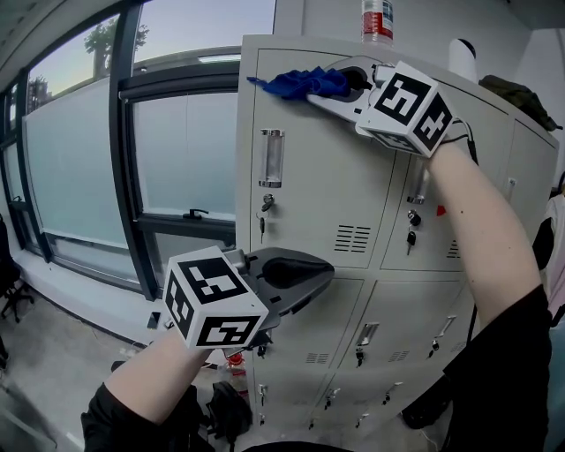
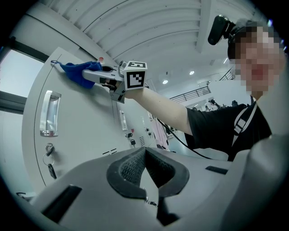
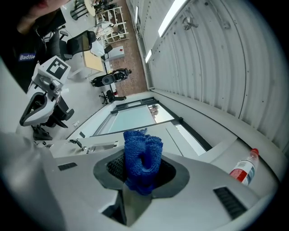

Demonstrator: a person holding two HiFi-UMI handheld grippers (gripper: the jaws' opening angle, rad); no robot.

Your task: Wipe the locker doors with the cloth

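a bunched blue cloth (image 1: 300, 85) is resting against the pale grey locker door (image 1: 309, 194) near its 12 o'clock edge. the door is standing shut.

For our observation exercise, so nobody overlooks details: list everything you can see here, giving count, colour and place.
lockers: one bank, light grey, beside the window
cloth: one, blue, against the top of the upper-left door
bottle: one, clear with red label, on top of the lockers
keys: several, dark, hanging from door locks
window: one, dark-framed, left of the lockers
right gripper: one, grey, shut on the cloth, raised high
left gripper: one, grey, shut, empty, held lower
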